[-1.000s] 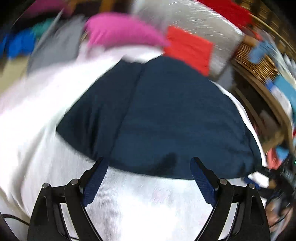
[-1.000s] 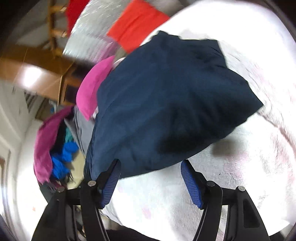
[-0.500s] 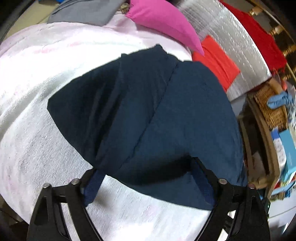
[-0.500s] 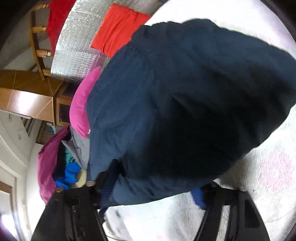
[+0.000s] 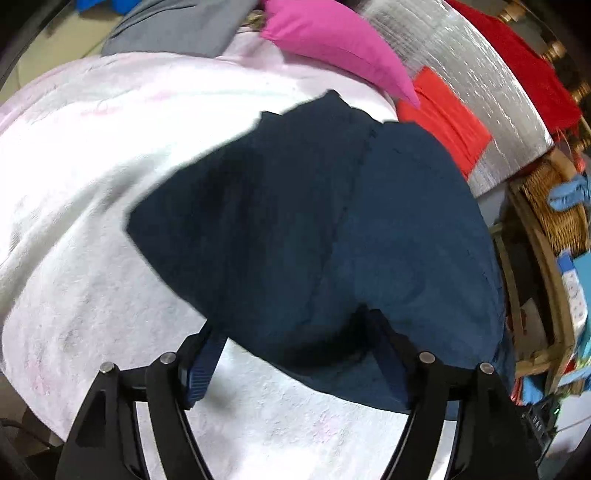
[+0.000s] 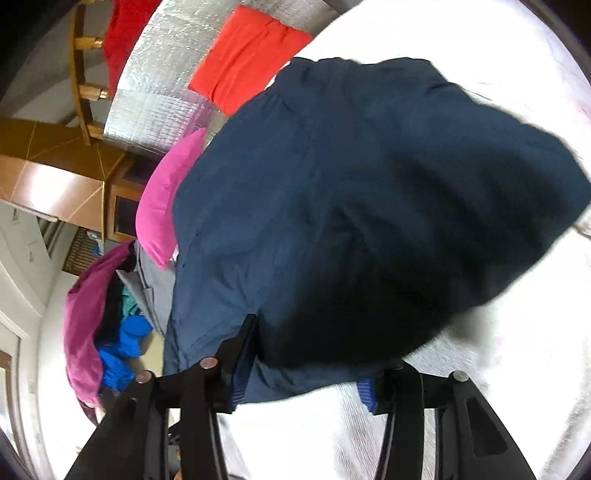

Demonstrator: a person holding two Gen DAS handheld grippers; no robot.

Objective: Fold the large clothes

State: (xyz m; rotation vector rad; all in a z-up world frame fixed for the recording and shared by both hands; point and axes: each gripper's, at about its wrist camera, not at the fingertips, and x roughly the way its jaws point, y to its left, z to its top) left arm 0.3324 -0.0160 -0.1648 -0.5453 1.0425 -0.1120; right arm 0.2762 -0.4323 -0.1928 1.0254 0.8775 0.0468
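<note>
Navy garment (image 5: 332, 229), already doubled into a thick pad with a seam line running down its middle, lies on a pale pink-white towel-like cover (image 5: 92, 184) spread over what looks like a bed or padded surface. Its near edge droops over the fingers of both tools.

In the left wrist view, the left gripper (image 5: 295, 350) has its jaws spread wide, and the cloth's near hem lies across them, hiding the right pad entirely. In the right wrist view, the right gripper (image 6: 303, 373) also has its jaws wide apart, the garment's edge draped between and over them. Neither pair appears to pinch the fabric; the cloth looks scooped or resting, not clamped.

Beyond the garment sit a pink cushion (image 5: 332, 40), an orange-red cloth (image 5: 447, 118) against a silver quilted panel (image 5: 461, 55), a grey cloth (image 5: 173, 29) and a wicker basket (image 5: 554, 206) off to the right.

The risk from here, as I judge it, is that lifting with the jaws this wide would let the layers slide off and the fold fall open. Closing on only the top layer would peel the stack apart, and closing too deep could also catch the cover underneath and drag it up.
</note>
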